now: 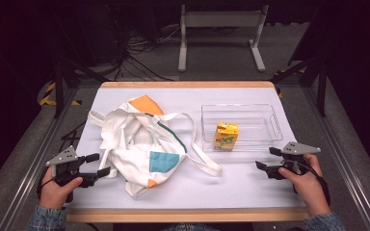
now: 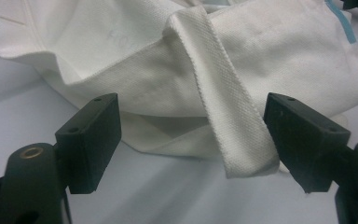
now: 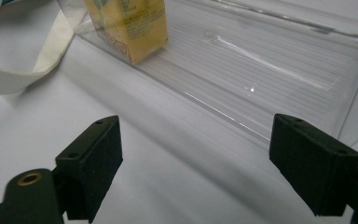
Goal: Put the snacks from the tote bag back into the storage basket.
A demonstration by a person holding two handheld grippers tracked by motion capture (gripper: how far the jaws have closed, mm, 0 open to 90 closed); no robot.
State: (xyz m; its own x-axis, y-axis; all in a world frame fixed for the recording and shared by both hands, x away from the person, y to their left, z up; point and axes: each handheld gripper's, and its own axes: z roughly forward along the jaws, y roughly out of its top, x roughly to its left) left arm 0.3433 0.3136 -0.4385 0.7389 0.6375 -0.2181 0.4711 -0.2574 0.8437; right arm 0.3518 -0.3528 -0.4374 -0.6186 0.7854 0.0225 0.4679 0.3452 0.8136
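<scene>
Left gripper (image 1: 99, 164) wide open, empty, at tote bag (image 1: 139, 144) 9 o'clock edge for strap grab; right gripper (image 1: 268, 160) wide open, empty, near clear tray (image 1: 274, 126) 5 o'clock

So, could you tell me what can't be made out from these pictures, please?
- Inside of the tote bag: hidden by its own crumpled cloth, high view.
- Print on the juice carton: too small in the high view; its top is cut off by the upper edge in the right gripper view.
- Room beyond the table: too dark, high view.
</scene>
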